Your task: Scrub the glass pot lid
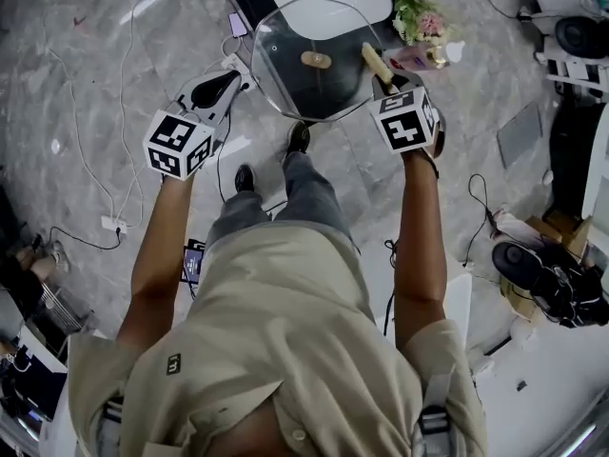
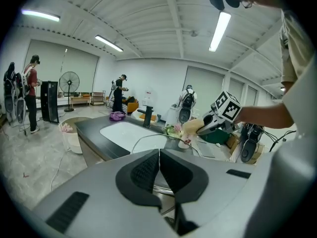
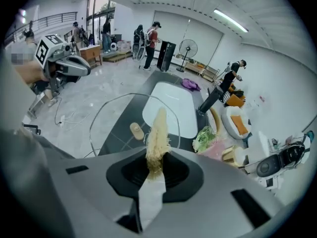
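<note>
Between both tongs, the lid (image 1: 303, 36) is held up. Left tongs (image 2: 159, 170) pinch its rim; right tongs (image 3: 157, 165) pinch a scrubber (image 3: 158, 130) at the lid's nearer edge. No suds seen. Scrubbing likely barely begun.

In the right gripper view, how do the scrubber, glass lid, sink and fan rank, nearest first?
1. Scrubber, held by the right gripper.
2. Glass lid, just ahead, slightly left.
3. Sink, beyond the lid.
4. Fan, far back on the floor.
</note>
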Tool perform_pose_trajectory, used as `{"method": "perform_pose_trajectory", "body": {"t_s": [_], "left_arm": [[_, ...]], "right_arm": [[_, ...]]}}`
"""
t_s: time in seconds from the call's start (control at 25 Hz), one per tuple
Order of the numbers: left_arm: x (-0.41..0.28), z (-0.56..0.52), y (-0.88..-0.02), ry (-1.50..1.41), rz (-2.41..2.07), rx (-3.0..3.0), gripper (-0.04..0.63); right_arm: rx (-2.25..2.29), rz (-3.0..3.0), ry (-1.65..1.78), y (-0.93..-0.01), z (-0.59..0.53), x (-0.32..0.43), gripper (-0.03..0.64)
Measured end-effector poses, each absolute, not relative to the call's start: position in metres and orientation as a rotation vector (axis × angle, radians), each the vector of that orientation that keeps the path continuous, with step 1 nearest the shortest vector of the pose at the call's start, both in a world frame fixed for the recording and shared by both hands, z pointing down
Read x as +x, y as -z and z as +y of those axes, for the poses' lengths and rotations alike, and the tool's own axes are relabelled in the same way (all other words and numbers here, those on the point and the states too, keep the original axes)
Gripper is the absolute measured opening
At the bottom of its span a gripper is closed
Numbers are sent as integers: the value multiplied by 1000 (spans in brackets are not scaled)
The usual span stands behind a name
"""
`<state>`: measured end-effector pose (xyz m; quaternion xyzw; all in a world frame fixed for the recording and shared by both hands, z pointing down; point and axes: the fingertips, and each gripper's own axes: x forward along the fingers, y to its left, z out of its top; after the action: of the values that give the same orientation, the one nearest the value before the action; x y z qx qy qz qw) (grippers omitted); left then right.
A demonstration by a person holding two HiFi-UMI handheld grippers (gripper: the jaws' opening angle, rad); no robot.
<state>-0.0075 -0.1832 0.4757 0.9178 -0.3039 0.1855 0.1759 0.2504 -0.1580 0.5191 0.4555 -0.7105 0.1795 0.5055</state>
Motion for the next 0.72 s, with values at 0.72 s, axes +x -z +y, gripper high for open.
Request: {"method": "perform_pose_trajectory", "body": {"t_s": [0.72], "left_arm": [[-134, -150, -288, -369, -1020, 2877, 15]], "right_arm": [[1519, -2259, -219, -283, -118, 131, 52]]}}
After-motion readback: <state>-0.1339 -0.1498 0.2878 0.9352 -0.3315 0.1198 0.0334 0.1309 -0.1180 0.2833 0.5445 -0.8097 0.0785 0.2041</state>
